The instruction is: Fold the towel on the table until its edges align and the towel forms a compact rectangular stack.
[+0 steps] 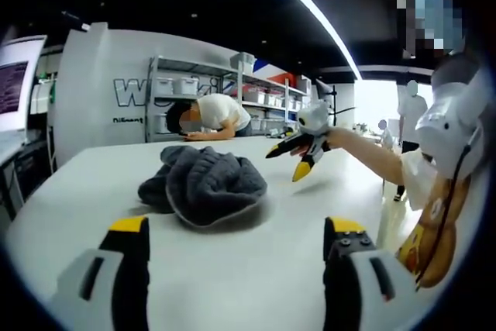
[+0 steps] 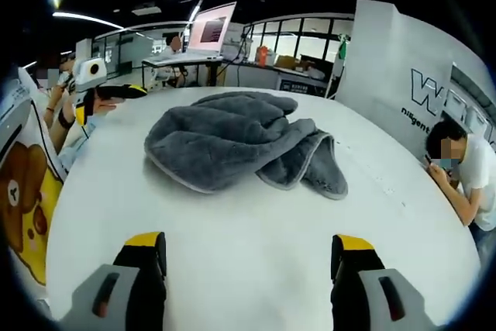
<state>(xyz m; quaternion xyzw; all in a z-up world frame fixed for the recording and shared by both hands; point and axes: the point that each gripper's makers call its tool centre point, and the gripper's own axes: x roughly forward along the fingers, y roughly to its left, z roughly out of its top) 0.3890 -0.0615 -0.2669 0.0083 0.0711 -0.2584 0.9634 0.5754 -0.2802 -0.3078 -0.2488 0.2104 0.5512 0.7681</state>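
In the left gripper view the left tool (image 1: 236, 249) rises from the bottom edge with its two yellow-tipped jaws spread wide and nothing between them; bare white bench (image 1: 256, 269) lies in the gap; the grey towel (image 1: 203, 184) sits crumpled in a heap at the centre of the frame, just above the jaws and apart from them. At centre right of that view the right tool (image 1: 298, 156) hangs above the bench, held out from the right by a bare forearm; its jaws stand slightly parted, gripping nothing, and it is clear of the towel. Behind, at upper centre, a person in a white shirt (image 1: 221, 114) bends low before metal shelving (image 1: 232, 94) stacked with bins.

In the right gripper view the right tool (image 2: 248, 265) likewise rises from the bottom, released, jaws wide apart over bare bench (image 2: 248, 215); the towel (image 2: 240, 149) lies bunched and unfolded at the centre, one flap trailing toward the lower right; the left tool (image 2: 108, 94) shows at the upper left, held beside the bench edge, well apart from the towel; a laptop (image 2: 209, 32) stands open at upper centre.
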